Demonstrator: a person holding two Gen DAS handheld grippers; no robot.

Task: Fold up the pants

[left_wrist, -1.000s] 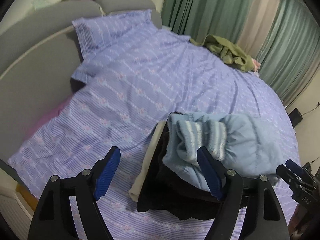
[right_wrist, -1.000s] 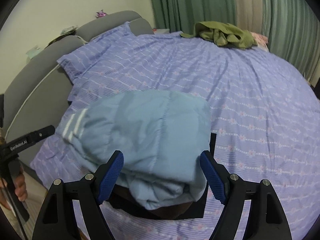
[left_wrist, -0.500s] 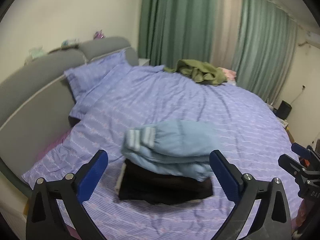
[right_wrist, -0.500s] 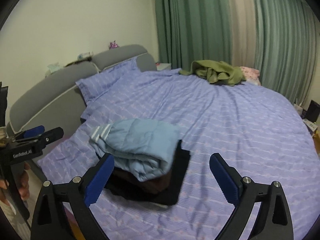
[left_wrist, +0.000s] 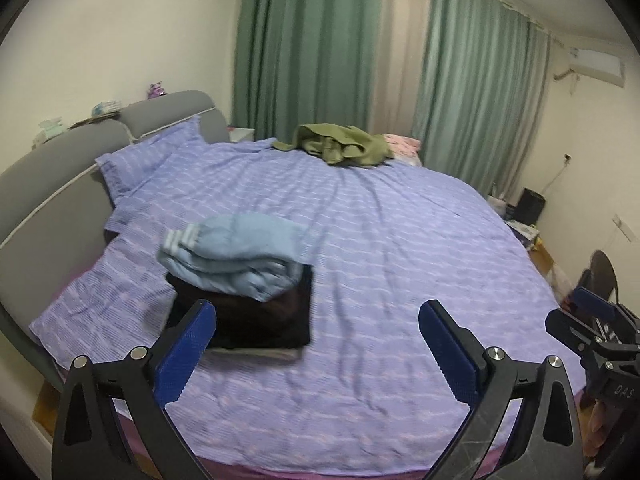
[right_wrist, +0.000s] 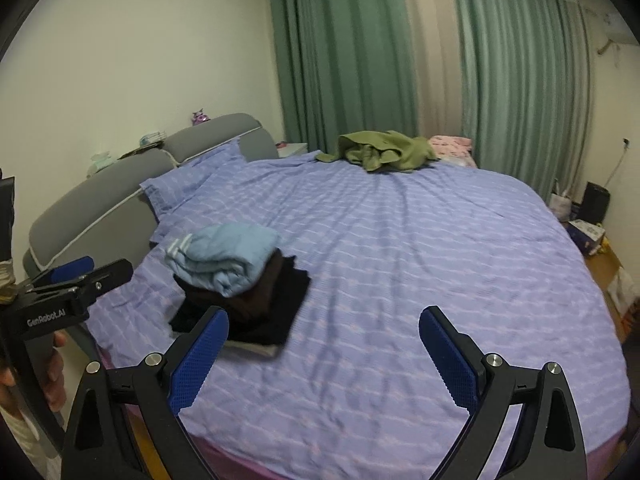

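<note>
Folded light blue pants [left_wrist: 236,254] [right_wrist: 224,256] lie on top of a stack of dark folded clothes [left_wrist: 256,316] [right_wrist: 260,308] at the left near side of the bed [left_wrist: 400,240]. An olive green garment [left_wrist: 340,148] [right_wrist: 384,154] lies crumpled at the far side of the bed. My left gripper [left_wrist: 318,344] is open and empty, held back above the bed's near edge, right of the stack. My right gripper [right_wrist: 324,350] is open and empty, also back from the stack. Each gripper shows at the edge of the other's view.
A grey headboard [left_wrist: 60,184] runs along the left with a striped pillow [left_wrist: 148,160]. Green curtains [left_wrist: 312,48] hang behind the bed. A pink cloth [right_wrist: 450,144] lies by the olive garment. Boxes and a dark bin [right_wrist: 596,200] stand on the floor at right.
Both grippers have pulled back and up from the blue pants, their jaws opening wide. The pants now rest on the stack, released.
</note>
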